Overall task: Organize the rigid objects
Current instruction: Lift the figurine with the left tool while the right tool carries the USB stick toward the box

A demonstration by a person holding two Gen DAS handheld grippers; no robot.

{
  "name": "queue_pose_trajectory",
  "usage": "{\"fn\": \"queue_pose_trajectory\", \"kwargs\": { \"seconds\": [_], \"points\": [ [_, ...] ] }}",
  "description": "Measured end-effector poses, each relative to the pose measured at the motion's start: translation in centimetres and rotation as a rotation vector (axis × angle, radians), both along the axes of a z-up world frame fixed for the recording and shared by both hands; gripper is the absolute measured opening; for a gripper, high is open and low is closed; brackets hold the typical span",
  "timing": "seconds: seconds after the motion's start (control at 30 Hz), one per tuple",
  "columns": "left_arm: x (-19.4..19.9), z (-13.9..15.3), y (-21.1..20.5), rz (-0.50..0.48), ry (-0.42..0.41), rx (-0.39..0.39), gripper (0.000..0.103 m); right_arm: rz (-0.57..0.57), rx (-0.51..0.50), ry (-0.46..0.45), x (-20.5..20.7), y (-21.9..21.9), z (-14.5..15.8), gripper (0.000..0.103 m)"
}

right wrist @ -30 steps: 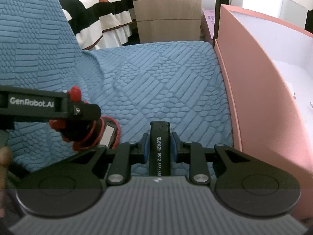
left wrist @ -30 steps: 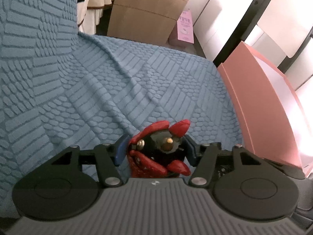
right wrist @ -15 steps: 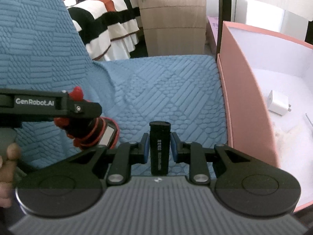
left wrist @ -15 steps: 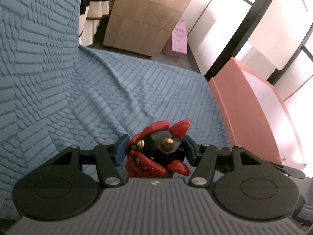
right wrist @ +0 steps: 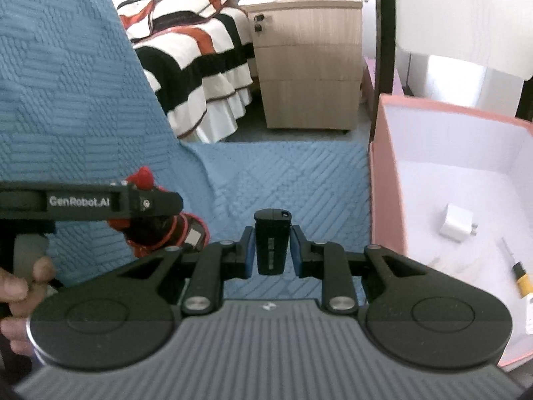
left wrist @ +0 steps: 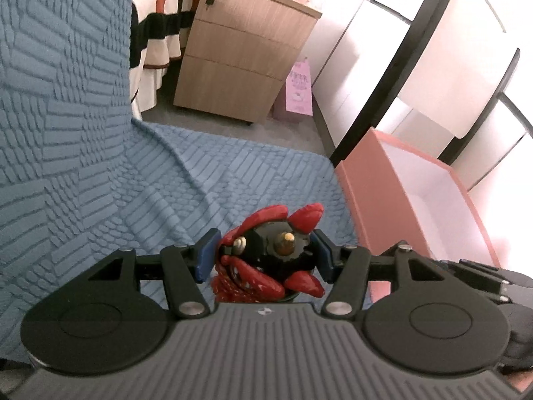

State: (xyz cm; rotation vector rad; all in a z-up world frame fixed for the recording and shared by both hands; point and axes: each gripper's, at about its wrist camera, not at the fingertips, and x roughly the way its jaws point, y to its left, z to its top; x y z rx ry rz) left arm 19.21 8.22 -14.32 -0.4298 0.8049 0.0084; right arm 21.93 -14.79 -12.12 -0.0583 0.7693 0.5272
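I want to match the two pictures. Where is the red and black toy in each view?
Left wrist view: red and black toy, low centre, gripped between this gripper's blue fingers.
Right wrist view: same toy, left of centre, partly hidden behind the left gripper's black side bar.
Shared landmark: pink box, at the right in both.

Under both grippers the cover (left wrist: 233,180) is blue with a raised pattern of bars and scales. The left gripper (left wrist: 265,255), black with blue pads, holds a red and black toy (left wrist: 266,260). The right gripper (right wrist: 272,248) holds a black lighter (right wrist: 271,243). To its right, the box (right wrist: 379,200) is pink outside, white inside. Beyond, a wooden cabinet (right wrist: 309,76) and a blanket (right wrist: 200,63) striped black, white and orange.
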Motion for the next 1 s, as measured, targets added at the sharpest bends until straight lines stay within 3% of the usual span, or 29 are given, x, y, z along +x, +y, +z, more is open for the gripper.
{"fn": "queue_pose_trajectory", "kwargs": {
  "seconds": [0.67,1.0],
  "points": [
    [3.7,10.4,-7.6,-0.101,-0.11,0.032,0.065,-0.065,0.048,-0.145,1.3,-6.1,9.5,0.026],
    [6.0,13.7,-12.9,-0.156,-0.138,0.043,0.065,-0.139,0.037,-0.188,2.3,-10.5,11.1,0.026]
  ]
}}
